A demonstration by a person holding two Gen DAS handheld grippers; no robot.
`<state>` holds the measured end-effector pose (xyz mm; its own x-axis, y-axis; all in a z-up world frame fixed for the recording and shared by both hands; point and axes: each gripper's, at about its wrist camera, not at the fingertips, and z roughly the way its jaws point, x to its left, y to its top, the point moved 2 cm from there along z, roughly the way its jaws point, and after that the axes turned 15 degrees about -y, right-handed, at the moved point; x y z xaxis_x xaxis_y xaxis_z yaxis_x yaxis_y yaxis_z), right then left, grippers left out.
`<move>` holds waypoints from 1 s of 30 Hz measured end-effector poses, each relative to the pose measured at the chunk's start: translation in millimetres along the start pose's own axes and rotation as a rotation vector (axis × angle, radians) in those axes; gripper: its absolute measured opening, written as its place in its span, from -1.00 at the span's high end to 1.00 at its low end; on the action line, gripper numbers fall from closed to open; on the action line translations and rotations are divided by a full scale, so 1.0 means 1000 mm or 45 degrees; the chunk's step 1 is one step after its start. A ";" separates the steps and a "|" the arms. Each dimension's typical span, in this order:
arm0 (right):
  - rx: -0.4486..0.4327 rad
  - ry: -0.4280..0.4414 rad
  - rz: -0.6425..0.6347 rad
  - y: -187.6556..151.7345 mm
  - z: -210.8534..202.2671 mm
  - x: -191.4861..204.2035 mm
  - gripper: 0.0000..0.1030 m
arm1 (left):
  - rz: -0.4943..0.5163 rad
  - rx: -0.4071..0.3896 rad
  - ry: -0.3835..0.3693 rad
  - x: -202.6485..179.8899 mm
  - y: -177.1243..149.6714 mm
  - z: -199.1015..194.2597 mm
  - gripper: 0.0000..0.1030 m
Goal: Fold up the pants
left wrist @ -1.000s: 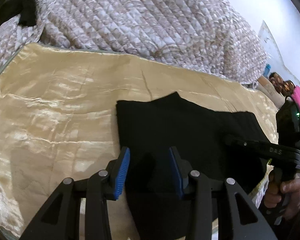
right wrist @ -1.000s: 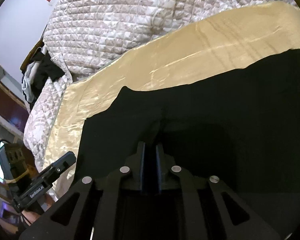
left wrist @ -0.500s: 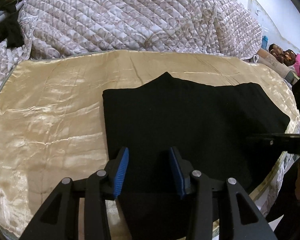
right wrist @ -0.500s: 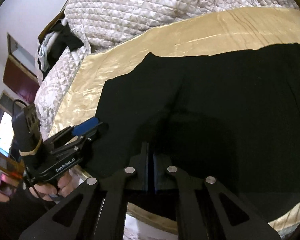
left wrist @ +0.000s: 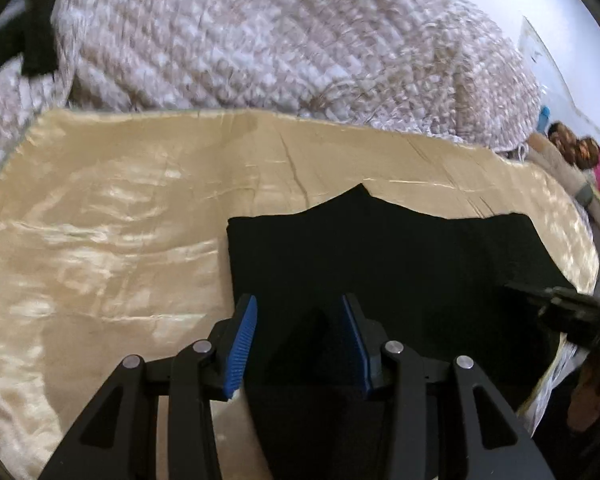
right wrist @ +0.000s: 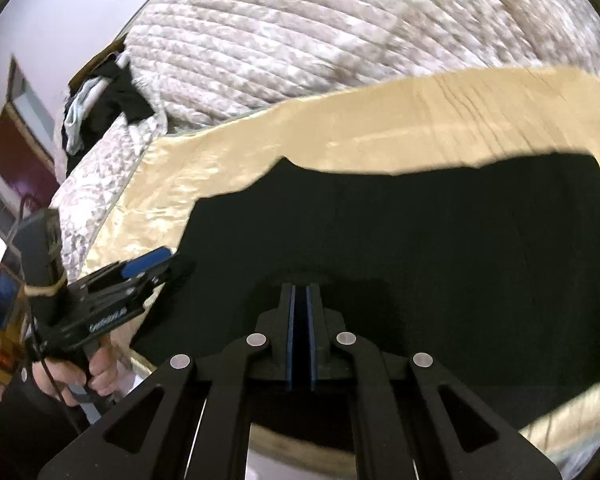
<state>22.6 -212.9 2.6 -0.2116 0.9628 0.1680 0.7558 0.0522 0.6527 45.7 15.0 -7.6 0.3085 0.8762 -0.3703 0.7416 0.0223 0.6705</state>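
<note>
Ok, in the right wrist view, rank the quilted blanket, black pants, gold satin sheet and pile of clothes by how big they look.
1. Quilted blanket and black pants: alike, nearness makes it unsure
2. Gold satin sheet
3. Pile of clothes

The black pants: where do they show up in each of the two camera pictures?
Left wrist view: black pants fill the lower centre and right.
Right wrist view: pants spread across the middle and right.
Shared landmark: the pointed bump on their far edge, against the golden satin sheet.
</note>
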 end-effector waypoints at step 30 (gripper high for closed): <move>0.014 -0.119 0.003 0.040 0.058 0.005 0.73 | 0.075 0.001 0.104 -0.006 0.021 0.022 -0.05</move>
<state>87.7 -190.6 -13.7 -0.1518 0.9834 0.0997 0.7629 0.0524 0.6443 72.7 0.2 -5.3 0.3024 0.9122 -0.2766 0.7242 -0.0312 0.6889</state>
